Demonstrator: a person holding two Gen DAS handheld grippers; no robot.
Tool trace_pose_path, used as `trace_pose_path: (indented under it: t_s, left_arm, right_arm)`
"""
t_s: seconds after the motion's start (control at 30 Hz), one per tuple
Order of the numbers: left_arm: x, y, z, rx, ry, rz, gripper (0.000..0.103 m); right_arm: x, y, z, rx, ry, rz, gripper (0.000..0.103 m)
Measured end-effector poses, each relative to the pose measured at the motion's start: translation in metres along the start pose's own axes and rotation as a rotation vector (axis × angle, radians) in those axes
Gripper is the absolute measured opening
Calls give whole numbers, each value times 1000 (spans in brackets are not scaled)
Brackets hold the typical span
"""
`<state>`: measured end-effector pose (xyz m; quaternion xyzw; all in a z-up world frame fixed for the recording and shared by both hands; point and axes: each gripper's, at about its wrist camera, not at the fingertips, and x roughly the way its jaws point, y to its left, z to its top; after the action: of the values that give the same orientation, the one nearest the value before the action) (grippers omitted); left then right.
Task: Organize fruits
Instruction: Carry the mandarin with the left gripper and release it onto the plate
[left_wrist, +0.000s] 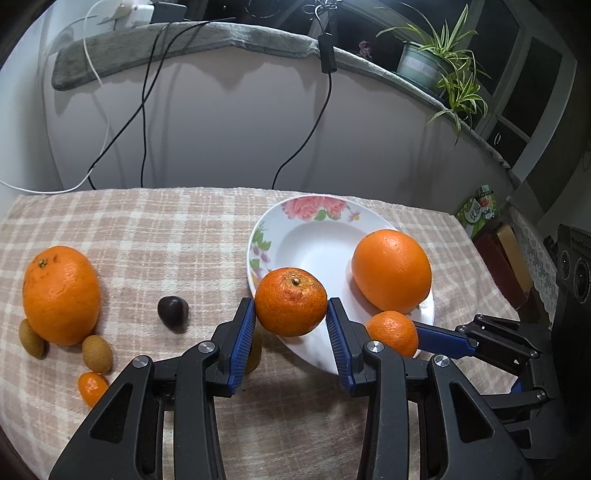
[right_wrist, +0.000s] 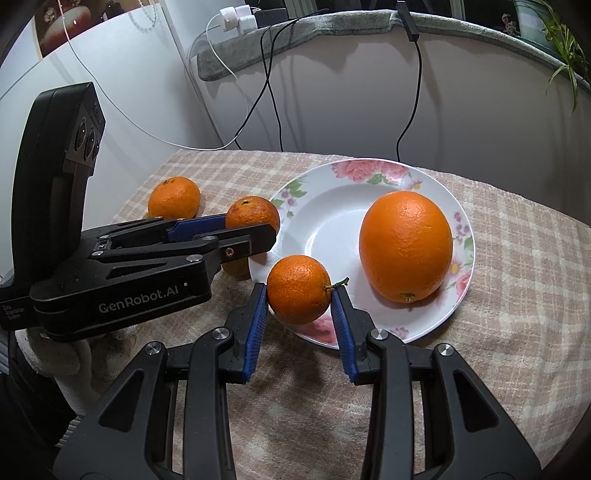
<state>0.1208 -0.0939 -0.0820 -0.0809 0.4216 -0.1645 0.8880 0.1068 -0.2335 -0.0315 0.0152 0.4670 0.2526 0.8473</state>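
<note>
My left gripper (left_wrist: 291, 314) is shut on a tangerine (left_wrist: 291, 301), held over the near left rim of the flowered white plate (left_wrist: 317, 240). In the right wrist view that same gripper (right_wrist: 255, 225) reaches in from the left with its tangerine (right_wrist: 253, 214). My right gripper (right_wrist: 299, 301) is shut on a smaller stemmed tangerine (right_wrist: 298, 289) above the plate's (right_wrist: 332, 214) near rim; it also shows as the small tangerine (left_wrist: 393, 332). A large orange (right_wrist: 406, 245) lies on the plate's right side.
On the checked cloth (left_wrist: 166, 236) to the left lie a big orange (left_wrist: 61, 295), two brown kiwis (left_wrist: 97, 353), a kumquat (left_wrist: 91, 387) and a dark chestnut-like fruit (left_wrist: 173, 311). Cables hang down the white wall behind. A potted plant (left_wrist: 439, 62) stands on the back ledge.
</note>
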Motion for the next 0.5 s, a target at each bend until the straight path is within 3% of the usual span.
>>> trace_pose_path:
  t_s: [0.37,0.43,0.5]
  left_arm:
    - [0,-2,1,8,-3,0,39]
    - [-2,-3,1,12,-10,-1,39]
    - [-3,-4,2,16,-16,2,43]
  right_arm:
    - [1,0,-1,-8,4,-10,38]
    - [1,0,0,-6,2,-11,42]
    - [-1,0,0,-6,-5,-15,60]
